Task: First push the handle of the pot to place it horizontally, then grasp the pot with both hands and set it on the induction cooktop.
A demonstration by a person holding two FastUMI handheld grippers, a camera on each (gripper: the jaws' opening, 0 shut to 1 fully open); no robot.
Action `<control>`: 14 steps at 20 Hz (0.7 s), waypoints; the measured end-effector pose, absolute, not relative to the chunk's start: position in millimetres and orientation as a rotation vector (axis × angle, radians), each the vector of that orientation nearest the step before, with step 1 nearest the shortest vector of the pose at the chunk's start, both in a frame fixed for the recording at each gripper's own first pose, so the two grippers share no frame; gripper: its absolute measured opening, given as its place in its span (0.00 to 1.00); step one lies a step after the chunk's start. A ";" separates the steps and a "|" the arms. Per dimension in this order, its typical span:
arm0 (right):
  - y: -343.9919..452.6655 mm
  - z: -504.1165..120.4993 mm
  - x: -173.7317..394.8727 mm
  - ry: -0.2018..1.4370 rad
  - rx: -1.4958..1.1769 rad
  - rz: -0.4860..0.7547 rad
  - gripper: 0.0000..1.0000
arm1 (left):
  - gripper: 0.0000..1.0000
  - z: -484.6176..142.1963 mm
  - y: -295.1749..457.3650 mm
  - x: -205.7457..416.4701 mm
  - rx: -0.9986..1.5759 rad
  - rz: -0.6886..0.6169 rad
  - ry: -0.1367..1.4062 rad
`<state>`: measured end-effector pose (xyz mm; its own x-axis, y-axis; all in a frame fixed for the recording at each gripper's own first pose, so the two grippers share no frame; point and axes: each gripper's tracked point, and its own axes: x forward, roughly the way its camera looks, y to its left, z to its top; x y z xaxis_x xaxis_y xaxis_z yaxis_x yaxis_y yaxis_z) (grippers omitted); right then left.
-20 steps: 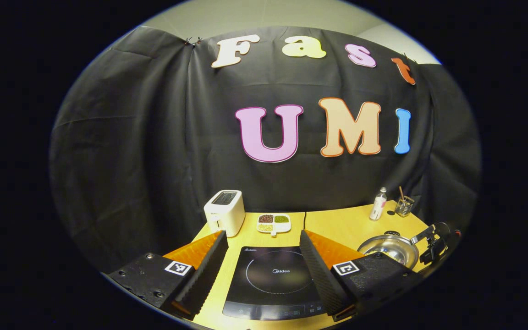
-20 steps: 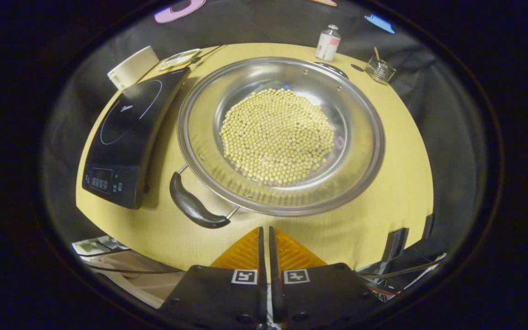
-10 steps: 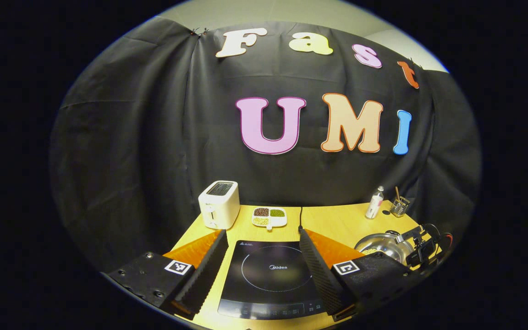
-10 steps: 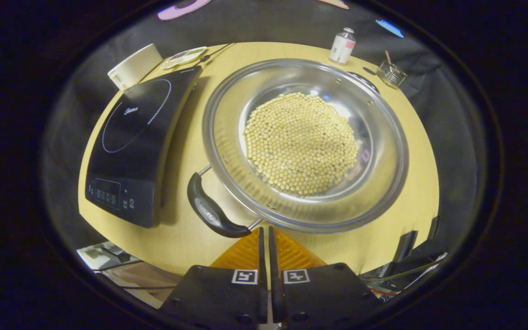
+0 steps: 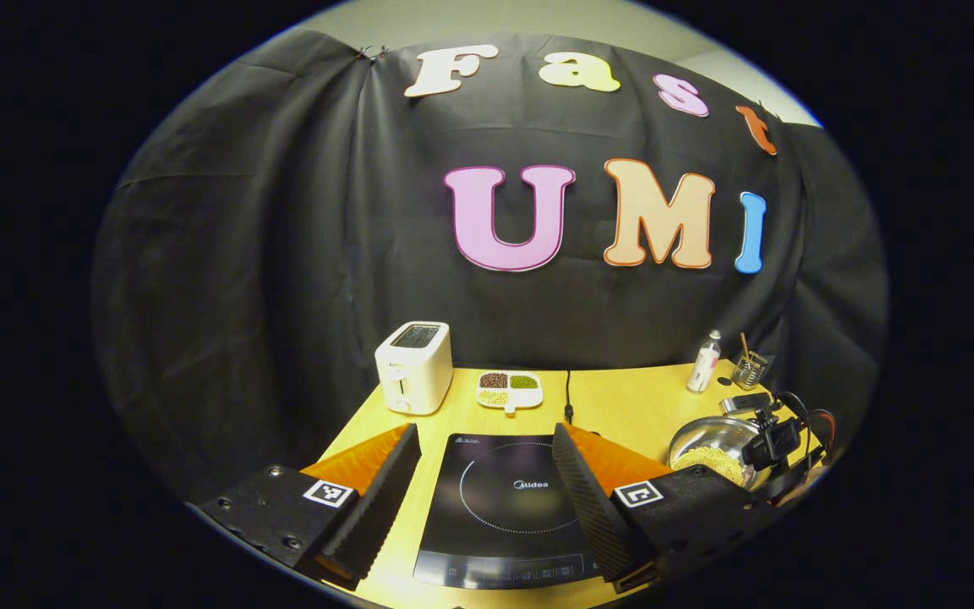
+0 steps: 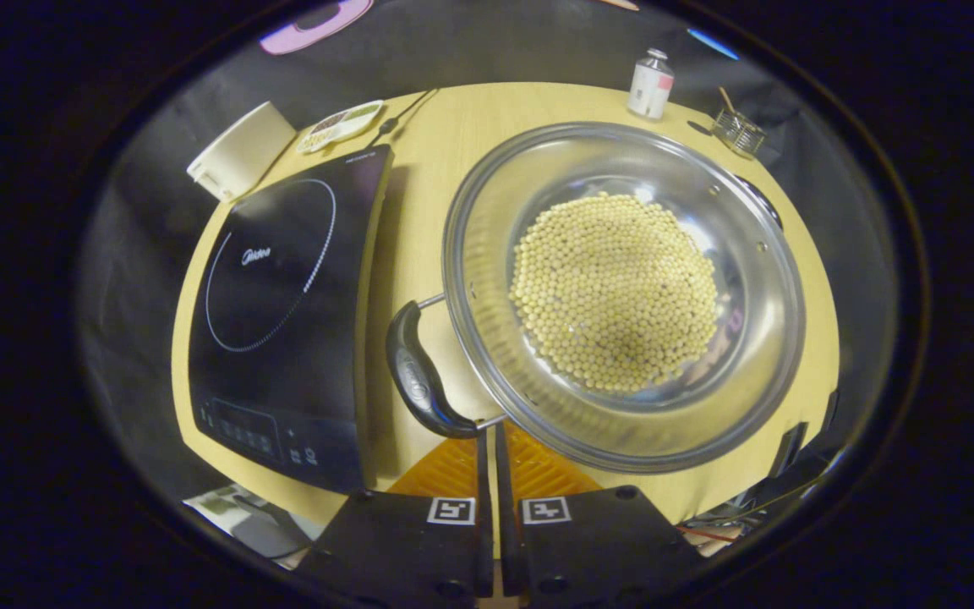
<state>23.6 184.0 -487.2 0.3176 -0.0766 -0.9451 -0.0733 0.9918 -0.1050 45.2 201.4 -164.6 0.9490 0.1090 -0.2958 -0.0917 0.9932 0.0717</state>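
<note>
Pot handle first: the black handle is met right at the tips of the right gripper, whose jaws are pressed together with nothing between them, used as a blunt pusher. The tips sit at the near end of the handle, touching it or just short of it; which of the two cannot be told. The handle points toward the cooktop, close to level across the table, so by judgement the push is nearly finished.

To finish it well, the push is best kept low and steady on the handle's end, along the tabletop, so the pot turns in place and is not shoved sideways into the cooktop just beside it. The beans heaped in the shiny bowl are loose; a jerk could slop them about.

Farther out, the left gripper is held with its jaws wide apart and empty, above the near edge of the cooktop, well apart from the pot, seen at the right with the other gripper over it. It is well placed to come across for the two-handed lift, which is judged to need a grip on each side of the rim and a level carry.

A toaster, a small dish and a bottle stand at the back, out of the way.
</note>
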 end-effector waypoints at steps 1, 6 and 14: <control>189.9 -487.1 28.4 1.244 -0.117 -0.005 0.05 | 0.96 -166.9 206.1 44.1 0.062 0.115 0.309; 212.1 -487.1 50.4 1.208 -0.038 -0.004 0.00 | 0.97 -171.7 214.4 37.9 0.071 0.138 0.330; 231.8 -486.2 78.7 1.175 -0.012 -0.001 0.05 | 0.96 -176.3 193.7 42.1 0.032 0.104 0.332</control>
